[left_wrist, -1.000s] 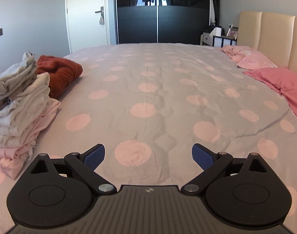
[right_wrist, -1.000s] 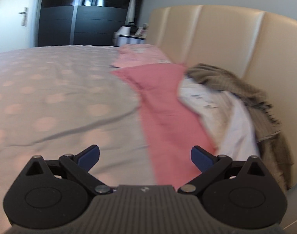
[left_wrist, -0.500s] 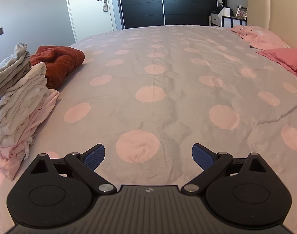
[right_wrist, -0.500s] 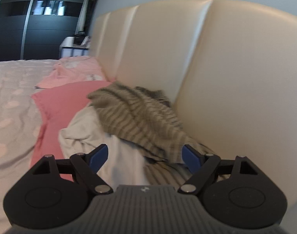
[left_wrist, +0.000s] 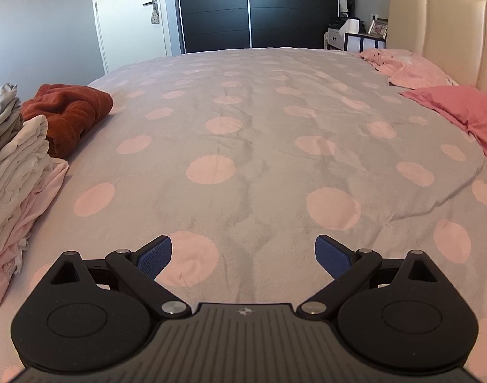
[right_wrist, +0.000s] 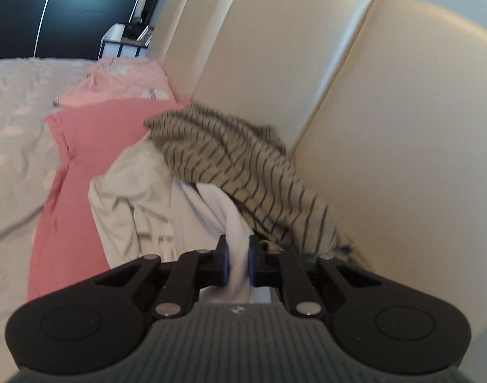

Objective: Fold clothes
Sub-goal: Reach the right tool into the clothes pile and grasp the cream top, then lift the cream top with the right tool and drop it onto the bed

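**Laundry pile by the headboard, right gripper already has a pinch**

Bedspread (left_wrist: 243,146) takes up most of the left wrist view, grey with big pink dots, a bit wrinkled down the middle. Behind it there's a dark wardrobe (left_wrist: 249,9) and a white door (left_wrist: 131,16) on the far wall. The cream padded headboard (right_wrist: 355,95) fills the right side of the right wrist view, with two pink pillows (right_wrist: 115,118) lying at its foot.

On the left edge of the bed sits a stack of folded clothes (left_wrist: 16,175), cream and pale pink layers, with a rust-coloured garment (left_wrist: 67,111) bunched up just behind it, touching the stack.

The unfolded stuff is over by the headboard: a striped olive top (right_wrist: 243,166) draped against the padding, lying over a white garment (right_wrist: 141,198) that spreads out onto the pink pillow.

Right gripper (right_wrist: 238,263) has its fingers pulled in close, pinching a fold of that white garment between the blue pads. The cloth runs straight up from between the fingers and disappears under the striped top, which sits just above and to the right of the fingertips. Can't tell if the striped one is caught too.

Left gripper (left_wrist: 243,252) hangs over the bedspread with its fingers (left_wrist: 155,255) spread wide and nothing between them, well apart from the folded stack off to its left.
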The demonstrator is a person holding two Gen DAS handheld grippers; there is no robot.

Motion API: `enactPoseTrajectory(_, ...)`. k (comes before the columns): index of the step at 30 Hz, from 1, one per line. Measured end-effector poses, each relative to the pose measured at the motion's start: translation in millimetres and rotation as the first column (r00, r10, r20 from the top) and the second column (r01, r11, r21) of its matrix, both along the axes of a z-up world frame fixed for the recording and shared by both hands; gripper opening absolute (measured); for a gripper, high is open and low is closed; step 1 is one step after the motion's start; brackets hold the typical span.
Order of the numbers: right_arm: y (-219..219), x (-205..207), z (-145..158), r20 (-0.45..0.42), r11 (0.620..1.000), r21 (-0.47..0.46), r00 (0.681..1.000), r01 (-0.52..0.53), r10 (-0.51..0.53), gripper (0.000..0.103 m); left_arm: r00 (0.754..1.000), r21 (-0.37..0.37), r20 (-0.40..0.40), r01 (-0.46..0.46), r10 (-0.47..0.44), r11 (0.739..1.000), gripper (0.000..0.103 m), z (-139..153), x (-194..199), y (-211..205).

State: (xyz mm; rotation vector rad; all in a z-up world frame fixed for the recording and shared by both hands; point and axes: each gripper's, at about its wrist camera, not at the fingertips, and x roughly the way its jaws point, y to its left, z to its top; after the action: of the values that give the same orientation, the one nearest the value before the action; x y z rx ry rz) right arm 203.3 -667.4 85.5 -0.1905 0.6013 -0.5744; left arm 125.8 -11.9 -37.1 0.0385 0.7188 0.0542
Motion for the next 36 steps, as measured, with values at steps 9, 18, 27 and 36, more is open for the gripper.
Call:
enactPoseTrajectory(9, 79.3, 7.3, 144.3, 0.223, 0.988, -0.054, 0.963, -0.144, 0.152, 0.011, 0.995, -0.081, 0.092, -0.032, 0.04, 0.996, 0.098, 40.8, -24.3, 29.7)
enactPoseTrajectory(18, 266.9, -44.5, 257.7, 0.375, 0.836, -0.136, 0.753, -0.531, 0.54, 0.012, 0.98, -0.079, 0.197, -0.025, 0.04, 0.997, 0.098, 92.0, -53.0, 66.2)
enactPoseTrajectory(27, 392.9, -79.9, 171.6, 0.25, 0.624, 0.142, 0.638, -0.768, 0.728, 0.012, 0.968, -0.017, 0.231, -0.097, 0.098, 0.995, 0.098, 114.3, -90.0, 117.0)
enactPoseTrajectory(36, 436.4, -145.0, -36.7, -0.098, 0.508, 0.512, 0.541, -0.693, 0.836, 0.012, 0.989, -0.016, 0.107, -0.104, 0.105, 0.994, 0.098, 73.0, -102.7, 143.4)
